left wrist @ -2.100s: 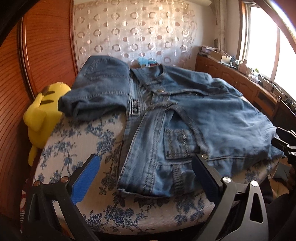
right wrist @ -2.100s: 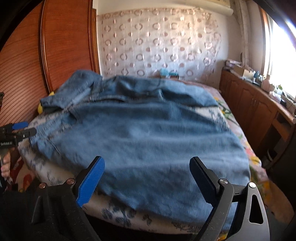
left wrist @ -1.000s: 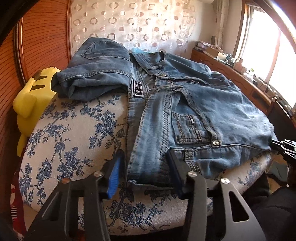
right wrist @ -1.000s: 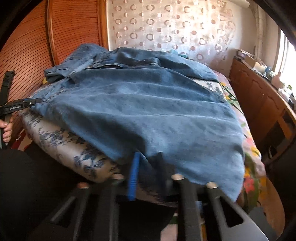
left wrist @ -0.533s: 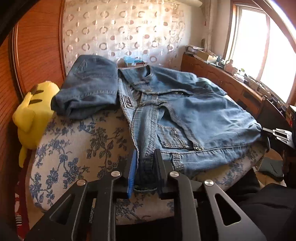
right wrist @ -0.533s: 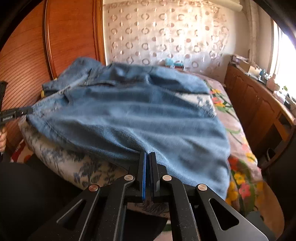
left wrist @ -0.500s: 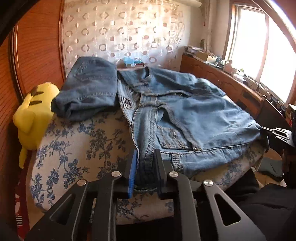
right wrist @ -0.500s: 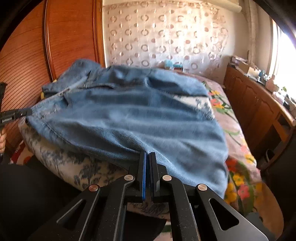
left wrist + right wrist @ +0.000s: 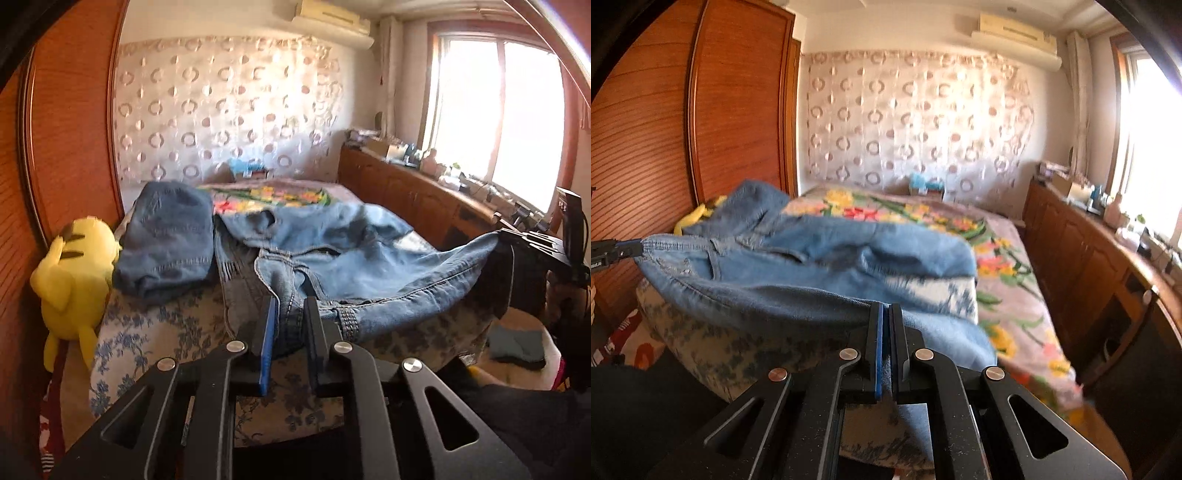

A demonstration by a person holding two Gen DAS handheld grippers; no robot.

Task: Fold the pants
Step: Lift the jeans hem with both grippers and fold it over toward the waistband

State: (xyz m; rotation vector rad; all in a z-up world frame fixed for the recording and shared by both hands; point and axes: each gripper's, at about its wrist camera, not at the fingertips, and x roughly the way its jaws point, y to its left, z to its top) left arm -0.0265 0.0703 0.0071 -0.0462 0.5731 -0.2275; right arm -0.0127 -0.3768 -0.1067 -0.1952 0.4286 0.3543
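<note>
The left gripper (image 9: 290,314) pinches the faded blue denim pants (image 9: 362,254) at one corner of their near edge; the right gripper (image 9: 885,325) clamps the other corner. Held at both ends, the edge hangs taut off the bed (image 9: 1015,280), likely so it can be carried over as one straight fold.

Two close wrist views along the fingers across the bed (image 9: 155,332), both sharing the jeans (image 9: 369,258).

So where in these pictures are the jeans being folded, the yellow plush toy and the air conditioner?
light blue jeans (image 9: 373,266), left wrist view, on the broad leg panel.
yellow plush toy (image 9: 75,273), left wrist view, on its back.
air conditioner (image 9: 1015,27), right wrist view, on its front face.
</note>
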